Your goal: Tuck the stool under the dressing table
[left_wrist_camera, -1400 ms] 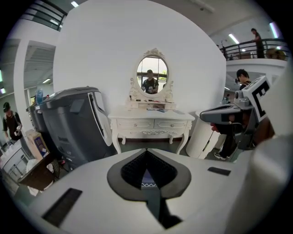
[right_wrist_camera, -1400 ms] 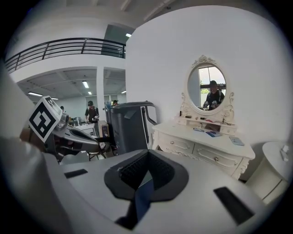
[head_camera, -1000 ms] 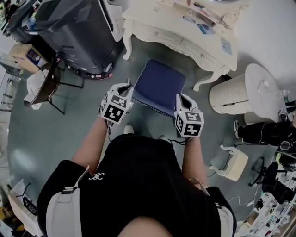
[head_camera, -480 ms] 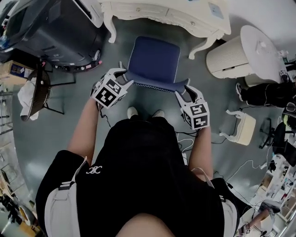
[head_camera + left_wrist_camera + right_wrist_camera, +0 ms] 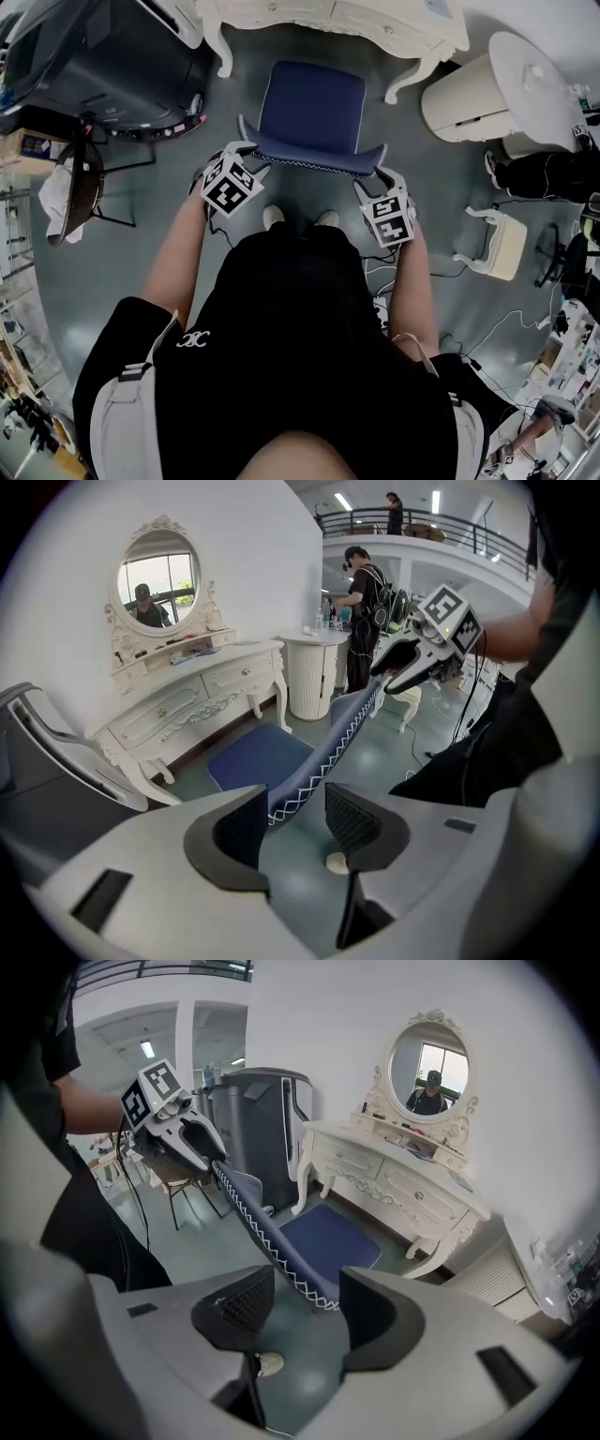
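While the blue cushioned stool [image 5: 312, 112] stands just before the cream carved dressing table [image 5: 328, 17], our left gripper [image 5: 246, 155] and right gripper [image 5: 379, 178] are opening their jaws astride its near rim, unclamped; next, we likely grip and push.

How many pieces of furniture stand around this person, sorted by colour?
Blue: 1, the stool
Cream or white: 3, the dressing table, the round ribbed cabinet, the small stool
Dark: 1, the chair
Total: 5
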Available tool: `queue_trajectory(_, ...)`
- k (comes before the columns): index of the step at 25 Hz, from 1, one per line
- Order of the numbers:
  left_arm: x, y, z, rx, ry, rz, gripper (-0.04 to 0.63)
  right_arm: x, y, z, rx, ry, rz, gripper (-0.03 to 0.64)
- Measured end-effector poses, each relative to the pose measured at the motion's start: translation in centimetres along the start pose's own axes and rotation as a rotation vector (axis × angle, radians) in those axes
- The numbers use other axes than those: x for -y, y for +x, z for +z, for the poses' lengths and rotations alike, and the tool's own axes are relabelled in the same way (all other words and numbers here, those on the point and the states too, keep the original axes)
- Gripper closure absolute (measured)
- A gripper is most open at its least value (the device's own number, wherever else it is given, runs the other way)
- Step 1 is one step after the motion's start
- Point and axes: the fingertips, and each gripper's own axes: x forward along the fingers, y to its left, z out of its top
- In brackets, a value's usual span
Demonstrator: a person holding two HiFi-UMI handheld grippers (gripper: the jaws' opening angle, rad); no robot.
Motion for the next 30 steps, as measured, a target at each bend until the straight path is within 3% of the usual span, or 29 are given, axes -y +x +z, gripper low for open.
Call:
queue_trajectory(8, 0.2, 2.0, 0.4, -0.045, 0.099, 0.004, 0.422, -0.3, 2.2, -0.2, -0.026, -0.013, 0.007, 0.419)
queue_trajectory(14, 0.0, 2.3, 0.7, -0.04, 0.064, -0.044, 0.422, 0.3, 2.6, -0.1, -0.055, 0.034, 0.0, 0.43)
queue_trajectory(21, -0.5, 2.6, 1.5, -0.022, 0.042, -0.088, 0.422, 1.5, 3.0, 0.1, -0.017, 0.124, -0.034, 0.43)
queue_trajectory(30, -2.2, 3.8, 3.0, 0.004, -0.016, -0.073, 0.42, 4.1, 4.1, 1.3, -0.031, 0.202, -0.076, 0.419)
